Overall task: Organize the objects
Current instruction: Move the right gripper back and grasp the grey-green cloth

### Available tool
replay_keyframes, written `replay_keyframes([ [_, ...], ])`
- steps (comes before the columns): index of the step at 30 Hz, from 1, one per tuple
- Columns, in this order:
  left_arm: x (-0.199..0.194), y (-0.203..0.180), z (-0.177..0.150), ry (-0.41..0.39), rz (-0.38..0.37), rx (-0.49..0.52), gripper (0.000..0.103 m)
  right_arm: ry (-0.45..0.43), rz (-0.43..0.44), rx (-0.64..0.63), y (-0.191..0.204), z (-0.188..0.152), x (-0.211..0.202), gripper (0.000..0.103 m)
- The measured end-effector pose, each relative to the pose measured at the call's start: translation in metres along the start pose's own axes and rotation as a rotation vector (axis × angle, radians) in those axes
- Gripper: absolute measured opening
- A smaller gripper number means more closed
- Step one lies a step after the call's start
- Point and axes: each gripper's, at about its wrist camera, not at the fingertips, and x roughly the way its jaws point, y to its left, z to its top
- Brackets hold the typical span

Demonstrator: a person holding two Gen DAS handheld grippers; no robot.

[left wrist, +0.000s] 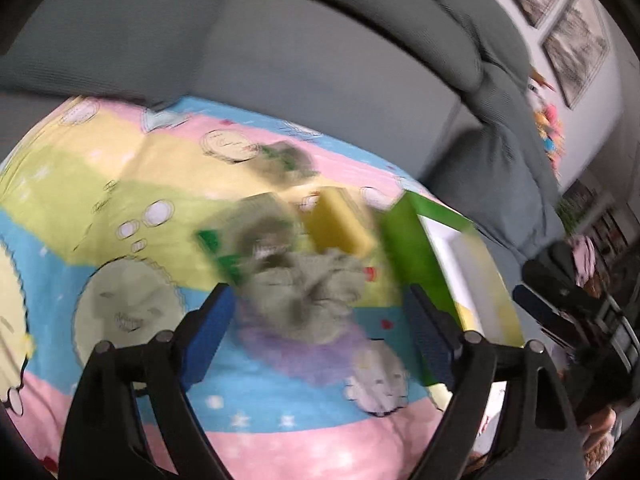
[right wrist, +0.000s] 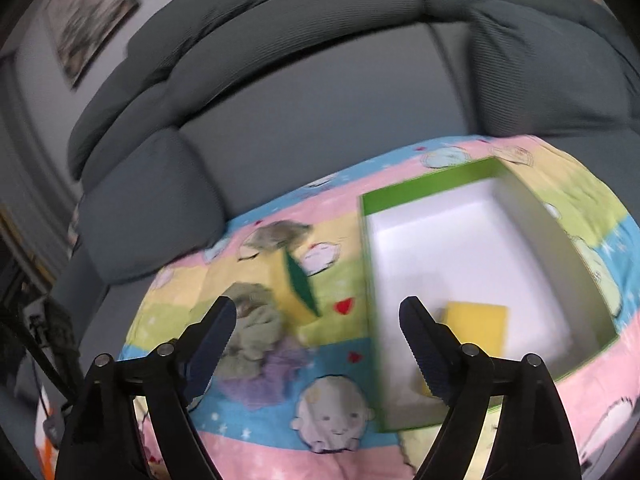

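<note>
A crumpled grey-green cloth (left wrist: 308, 296) lies on a purple cloth (left wrist: 296, 348) on the cartoon-print blanket (left wrist: 120, 208). My left gripper (left wrist: 320, 320) is open just in front of them, its blue pads clear of the fabric. A yellow block (left wrist: 340, 228) rests beside the green-walled box (left wrist: 412, 248). In the right wrist view my right gripper (right wrist: 320, 312) is open over the box's left wall (right wrist: 372, 280) with nothing between its fingers. A yellow block (right wrist: 476, 328) sits inside the white-floored box. The same grey-green cloth (right wrist: 256, 328) is by the left finger.
A grey sofa (left wrist: 320, 60) curves behind the blanket. Another grey-green bundle (left wrist: 288, 160) and green pieces (left wrist: 216, 248) lie farther out; a dark green strip (right wrist: 302, 280) lies left of the box. Framed pictures (left wrist: 572, 40) hang on the wall. Both views are motion-blurred.
</note>
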Motion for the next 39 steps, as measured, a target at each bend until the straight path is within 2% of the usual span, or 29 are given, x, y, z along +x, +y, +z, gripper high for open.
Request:
replay_keyframes([
  [5, 0.002, 0.031, -0.005, 0.019, 0.032, -0.068, 0.085, 0.092, 0.084, -0.044, 0.030, -0.006, 0.030, 0.085],
  [14, 0.024, 0.034, -0.009, 0.085, 0.004, -0.111, 0.085, 0.267, 0.170, 0.070, 0.031, -0.018, 0.091, 0.085],
  [18, 0.032, 0.032, -0.012, 0.102, -0.008, -0.115, 0.085, 0.316, 0.143, 0.098, 0.027, -0.020, 0.114, 0.085],
  [24, 0.037, 0.028, -0.010, 0.103, -0.008, -0.103, 0.083, 0.344, 0.120, 0.110, 0.025, -0.022, 0.132, 0.084],
  [26, 0.039, 0.026, -0.010, 0.104, -0.007, -0.094, 0.075, 0.358, 0.127, 0.126, 0.024, -0.023, 0.137, 0.079],
  [30, 0.044, 0.021, -0.011, 0.110, 0.005, -0.073, 0.066, 0.389, 0.143, 0.144, 0.022, -0.026, 0.148, 0.064],
  [32, 0.047, 0.020, -0.012, 0.112, 0.002, -0.072, 0.053, 0.407, 0.144, 0.159, 0.020, -0.029, 0.154, 0.055],
  [33, 0.048, 0.020, -0.013, 0.114, 0.001, -0.071, 0.050, 0.414, 0.150, 0.161, 0.020, -0.031, 0.156, 0.048],
  [35, 0.050, 0.017, -0.014, 0.123, -0.003, -0.051, 0.036, 0.414, 0.160, 0.158, 0.020, -0.034, 0.157, 0.035],
  [36, 0.050, 0.014, -0.014, 0.122, 0.000, -0.034, 0.035, 0.403, 0.166, 0.150, 0.021, -0.035, 0.155, 0.027],
  [39, 0.045, 0.006, -0.016, 0.097, -0.014, -0.001, 0.029, 0.359, 0.177, 0.123, 0.024, -0.036, 0.146, 0.021],
])
